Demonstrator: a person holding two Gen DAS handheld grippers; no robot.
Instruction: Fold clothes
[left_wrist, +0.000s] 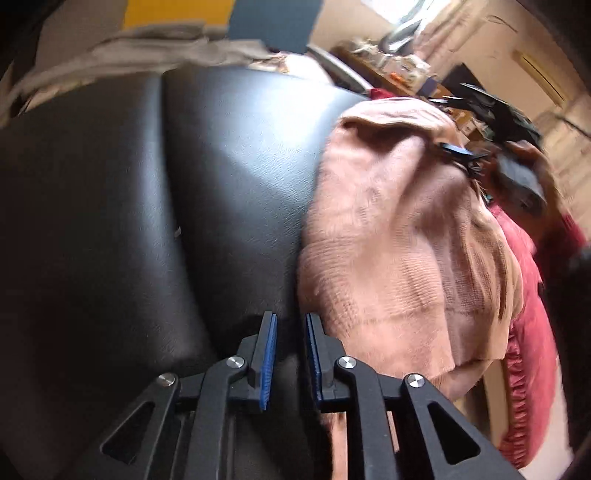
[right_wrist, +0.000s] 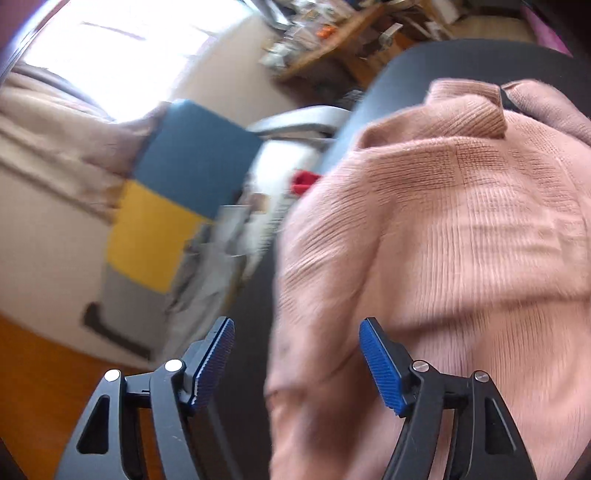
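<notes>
Right tongs astride pink sweater

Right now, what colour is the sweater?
Pale pink sweater, clearest in the right wrist view.

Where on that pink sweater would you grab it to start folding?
Probably the ribbed collar of the pink sweater. It stands up as a thick raised band at the far end, giving the pads something to pinch. The open right gripper could reach forward over the sweater's body; the black cushion lies bare to the left.
</notes>
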